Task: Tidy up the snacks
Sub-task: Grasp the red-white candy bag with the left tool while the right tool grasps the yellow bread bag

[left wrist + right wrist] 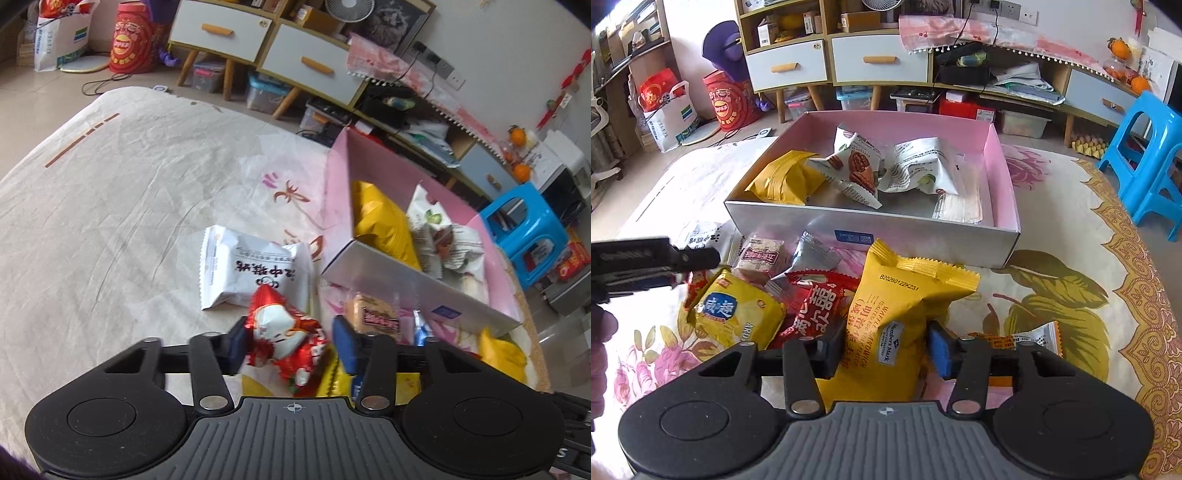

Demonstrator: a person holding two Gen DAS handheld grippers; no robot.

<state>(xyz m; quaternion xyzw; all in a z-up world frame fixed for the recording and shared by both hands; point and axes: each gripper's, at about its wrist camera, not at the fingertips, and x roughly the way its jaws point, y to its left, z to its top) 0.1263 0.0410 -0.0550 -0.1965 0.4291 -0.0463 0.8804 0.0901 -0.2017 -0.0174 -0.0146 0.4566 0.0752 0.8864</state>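
A pink-lined box (pixel 1001 192) sits on the cloth and holds a yellow packet (pixel 783 179) and white nut packets (pixel 857 166). It also shows in the left wrist view (pixel 406 284). My left gripper (pixel 291 341) is open around a red and white snack packet (pixel 284 332); its left pad touches the packet, the right pad stands apart. My right gripper (pixel 886 347) is open with its pads either side of a yellow waffle sandwich packet (pixel 897 314). A pile of snacks lies in front of the box, with a yellow biscuit pack (pixel 735 314) and a red packet (pixel 816 306).
A white packet (pixel 255 269) lies left of the box on the cream cloth (pixel 110 203). A blue stool (pixel 1145 158) stands at the right. Cabinets with drawers (pixel 849 62) and bags line the far wall. The left gripper's body (pixel 646 266) shows at the left edge.
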